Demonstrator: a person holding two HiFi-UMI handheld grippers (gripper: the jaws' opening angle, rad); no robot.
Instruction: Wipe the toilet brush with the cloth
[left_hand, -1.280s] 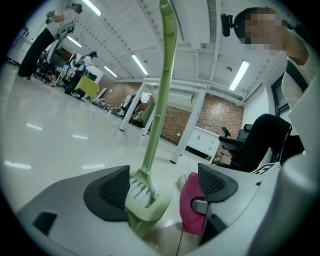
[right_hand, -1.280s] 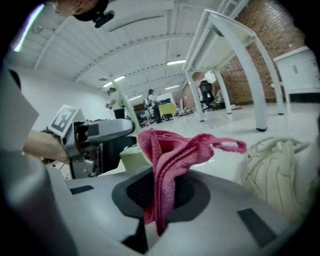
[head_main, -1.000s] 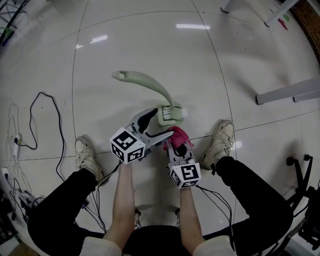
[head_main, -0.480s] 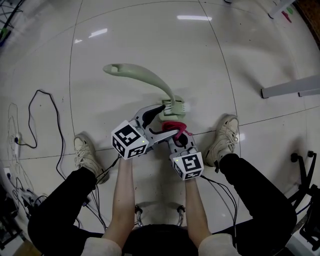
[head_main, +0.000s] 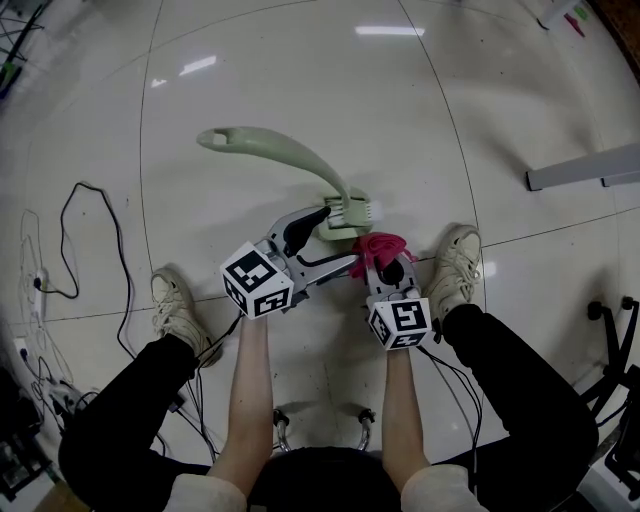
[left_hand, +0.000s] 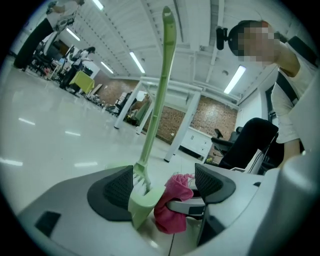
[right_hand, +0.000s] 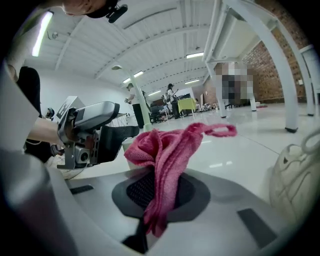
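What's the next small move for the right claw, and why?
Probably nudge the right claw up-left in the head view so the pink cloth rubs across the brush head. The claw is shut on the cloth, which sits bunched just beside the head's lower right; whether they touch isn't clear.

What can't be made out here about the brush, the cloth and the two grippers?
Left gripper view: whether the cloth touches the toilet brush; they overlap.
Head view: the tips of the right gripper, under the cloth; the brush head's near side, behind the left gripper, whose jaws have just been closing, brush head between them.
Right gripper view: most of the brush, behind cloth and left gripper.
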